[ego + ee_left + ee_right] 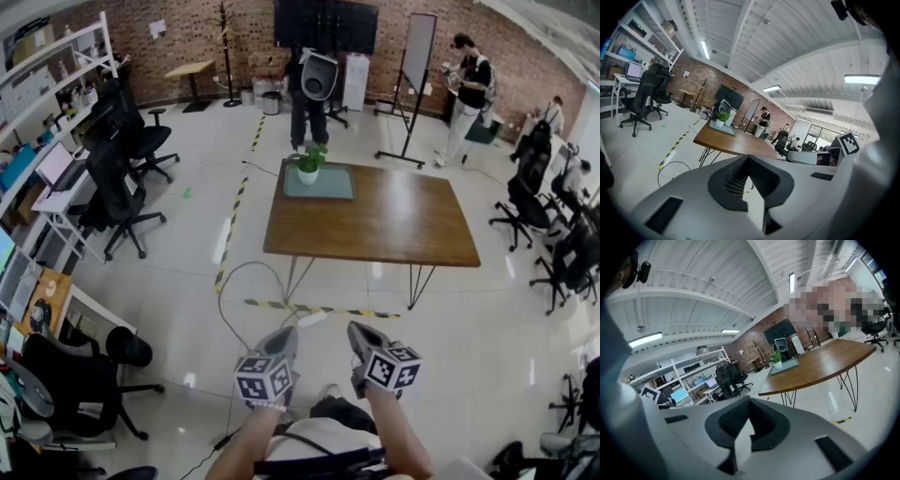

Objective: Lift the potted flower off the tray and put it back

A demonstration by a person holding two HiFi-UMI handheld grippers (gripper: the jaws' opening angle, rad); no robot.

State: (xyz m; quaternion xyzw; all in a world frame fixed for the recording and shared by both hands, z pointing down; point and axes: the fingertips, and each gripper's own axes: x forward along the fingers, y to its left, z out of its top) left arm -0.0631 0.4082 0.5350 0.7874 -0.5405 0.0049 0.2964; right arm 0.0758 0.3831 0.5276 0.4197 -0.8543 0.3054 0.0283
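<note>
While upright, potted flower on tray

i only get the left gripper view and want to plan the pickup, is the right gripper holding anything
Observer: No. The right gripper view shows the right gripper shut, nothing between its jaws.
Operator: ok and where exactly does the thing i pick up stand
Observer: From above, the head view shows the green potted flower in a white pot on the left part of the flat grey rectangular tray, at the far left corner of the brown wooden table.
</note>
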